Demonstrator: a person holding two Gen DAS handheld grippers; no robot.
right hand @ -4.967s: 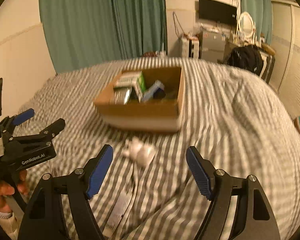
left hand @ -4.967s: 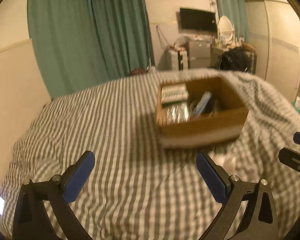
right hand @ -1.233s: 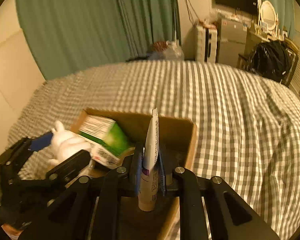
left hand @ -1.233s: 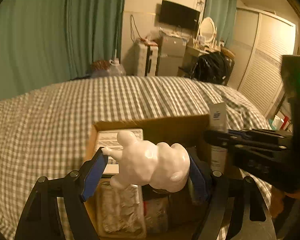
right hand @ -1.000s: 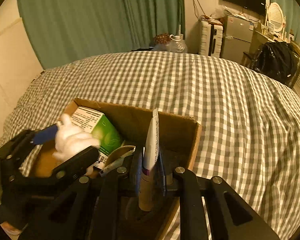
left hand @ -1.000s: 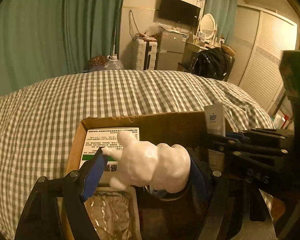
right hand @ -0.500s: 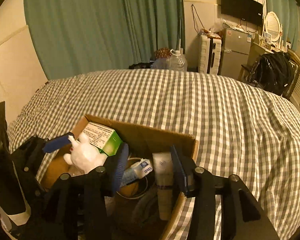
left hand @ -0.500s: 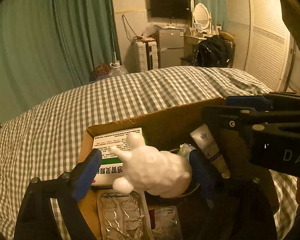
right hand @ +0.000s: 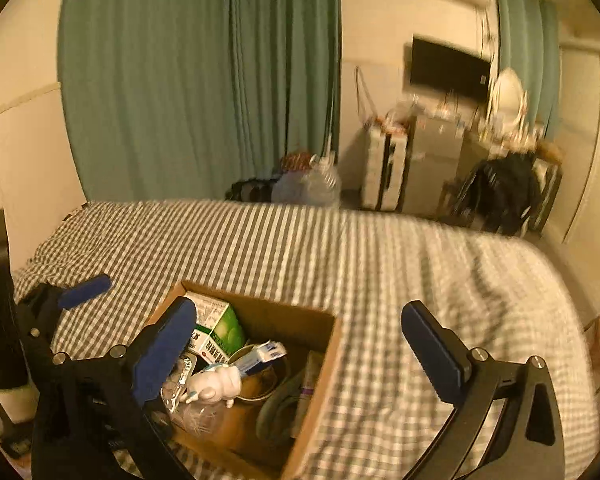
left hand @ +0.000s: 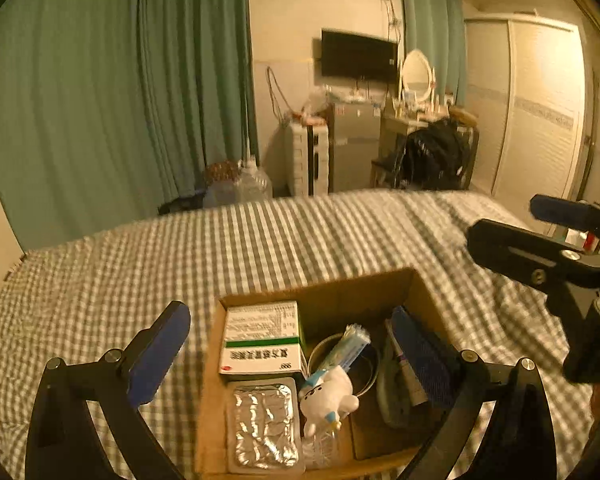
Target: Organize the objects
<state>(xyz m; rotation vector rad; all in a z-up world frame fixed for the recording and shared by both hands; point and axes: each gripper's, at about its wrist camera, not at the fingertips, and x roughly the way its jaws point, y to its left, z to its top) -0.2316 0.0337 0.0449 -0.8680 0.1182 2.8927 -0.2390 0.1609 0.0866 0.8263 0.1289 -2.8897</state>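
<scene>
Both tools, left (left hand: 286, 346) and right (right hand: 300, 350), hang spread and empty above the filled brown cardboard box (left hand: 416, 284) on the checked bed (left hand: 140, 264); placing looks finished, next find any leftovers.

White figurine (right hand: 214, 385) lies inside cardboard box (right hand: 320, 356).

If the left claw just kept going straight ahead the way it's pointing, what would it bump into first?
Most likely the cardboard box on the bed: the open left gripper points into it, over the green-and-white medicine carton and white toy figure. Depth is unclear, so which item comes first is uncertain.
</scene>
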